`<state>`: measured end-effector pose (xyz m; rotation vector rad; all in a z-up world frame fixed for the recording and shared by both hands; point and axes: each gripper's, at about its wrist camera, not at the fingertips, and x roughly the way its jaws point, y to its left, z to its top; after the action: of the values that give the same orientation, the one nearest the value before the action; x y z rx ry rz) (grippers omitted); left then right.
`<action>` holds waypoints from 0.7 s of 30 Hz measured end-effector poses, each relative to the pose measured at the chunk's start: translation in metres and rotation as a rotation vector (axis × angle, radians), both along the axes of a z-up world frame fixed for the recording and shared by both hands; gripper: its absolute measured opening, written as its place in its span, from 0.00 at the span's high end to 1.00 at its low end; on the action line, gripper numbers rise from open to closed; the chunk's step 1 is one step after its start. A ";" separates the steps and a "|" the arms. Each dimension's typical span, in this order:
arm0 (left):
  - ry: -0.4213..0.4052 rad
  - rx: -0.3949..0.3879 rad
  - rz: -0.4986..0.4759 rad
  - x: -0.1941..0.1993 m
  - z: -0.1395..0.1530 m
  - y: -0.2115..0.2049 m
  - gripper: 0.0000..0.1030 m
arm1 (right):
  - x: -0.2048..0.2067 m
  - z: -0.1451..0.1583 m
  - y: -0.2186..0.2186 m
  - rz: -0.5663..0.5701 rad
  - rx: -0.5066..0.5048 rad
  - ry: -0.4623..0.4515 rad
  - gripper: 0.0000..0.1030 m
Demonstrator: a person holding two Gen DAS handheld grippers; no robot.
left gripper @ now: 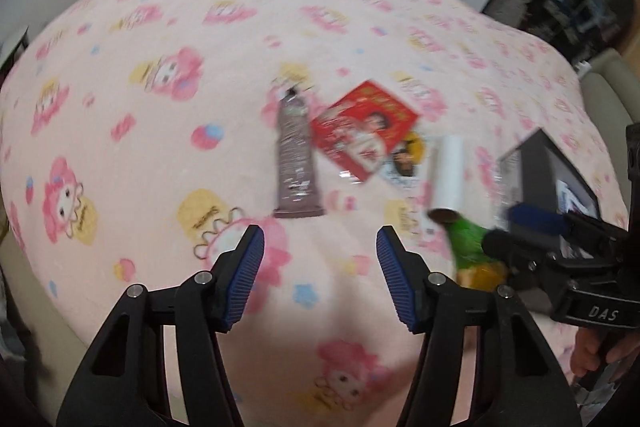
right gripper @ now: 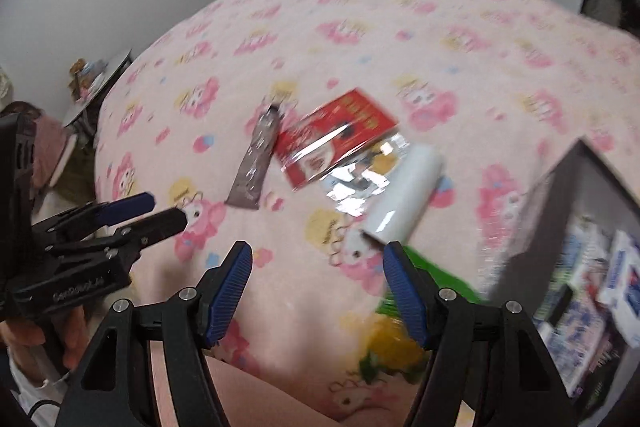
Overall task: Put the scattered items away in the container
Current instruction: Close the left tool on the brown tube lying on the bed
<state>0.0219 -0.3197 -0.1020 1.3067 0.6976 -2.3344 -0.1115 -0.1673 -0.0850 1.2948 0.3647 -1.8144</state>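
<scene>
A pink blanket [left gripper: 168, 155] printed with cartoon figures covers the bed, and the scattered items lie in a loose row across its middle. Farthest left is a grey-brown tube [left gripper: 295, 155], lying lengthwise with its cap at the far end. Just right of it, touching or slightly overlapping, sits a red packet [left gripper: 362, 127] in shiny wrap, and a smaller clear-wrapped card [left gripper: 406, 163] pokes out from under the packet's near right corner. Next comes a white roll [left gripper: 446, 175], tilted, its open end toward the near side. A green and yellow bag [right gripper: 400, 339] lies nearest, partly hidden behind the right tongs [right gripper: 318, 291]; blur makes its print unreadable, so it is perhaps a snack bag.

The container, a dark box [right gripper: 560, 203] with several packets already inside, stands at the right edge of the bed, near the roll.

The left tongs [left gripper: 320, 275] hang above bare blanket on the near side of the tube, fingers apart with nothing between them. The right tongs are likewise spread wide and empty, poised over the blanket between the roll and the bag. A hand [right gripper: 24, 339] grips the left tool's handle.
</scene>
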 end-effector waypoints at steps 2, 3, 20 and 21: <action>-0.015 0.021 0.005 -0.008 -0.016 -0.012 0.47 | -0.010 -0.014 -0.012 0.010 0.049 -0.024 0.37; -0.013 0.038 0.011 -0.013 -0.022 -0.017 0.49 | -0.012 -0.018 -0.017 0.019 0.061 -0.020 0.37; -0.115 0.205 0.007 -0.072 -0.078 -0.032 0.60 | -0.030 -0.040 -0.026 -0.017 0.128 0.011 0.37; -0.092 0.254 -0.003 -0.071 -0.073 -0.029 0.60 | -0.030 -0.039 -0.025 -0.024 0.122 0.013 0.37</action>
<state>-0.0486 -0.3489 -0.1751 1.5108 0.9878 -2.2268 -0.1412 -0.1921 -0.1237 1.3764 0.4753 -1.8456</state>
